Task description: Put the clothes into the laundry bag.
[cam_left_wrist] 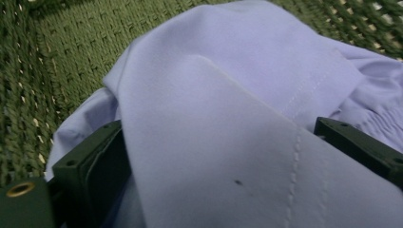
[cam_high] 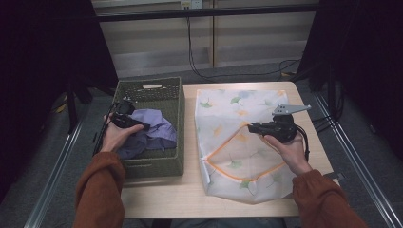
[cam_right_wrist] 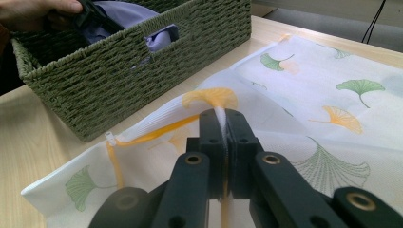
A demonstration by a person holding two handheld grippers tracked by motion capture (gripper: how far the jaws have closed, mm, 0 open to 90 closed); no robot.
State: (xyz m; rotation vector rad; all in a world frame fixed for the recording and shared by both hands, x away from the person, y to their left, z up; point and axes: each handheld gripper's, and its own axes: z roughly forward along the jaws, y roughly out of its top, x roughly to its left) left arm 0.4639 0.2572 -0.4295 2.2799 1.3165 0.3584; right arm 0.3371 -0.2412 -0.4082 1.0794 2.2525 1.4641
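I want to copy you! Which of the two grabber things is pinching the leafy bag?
The right gripper: its jaws are shut on the laundry bag. The left gripper is in the basket at the purple cloth.

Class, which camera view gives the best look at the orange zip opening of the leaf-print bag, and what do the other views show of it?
The high view: the whole orange zip opening shows on the leaf-print bag. The right gripper view shows part of it, the right gripper shut on the fabric edge. The left gripper view shows lilac cloth instead.
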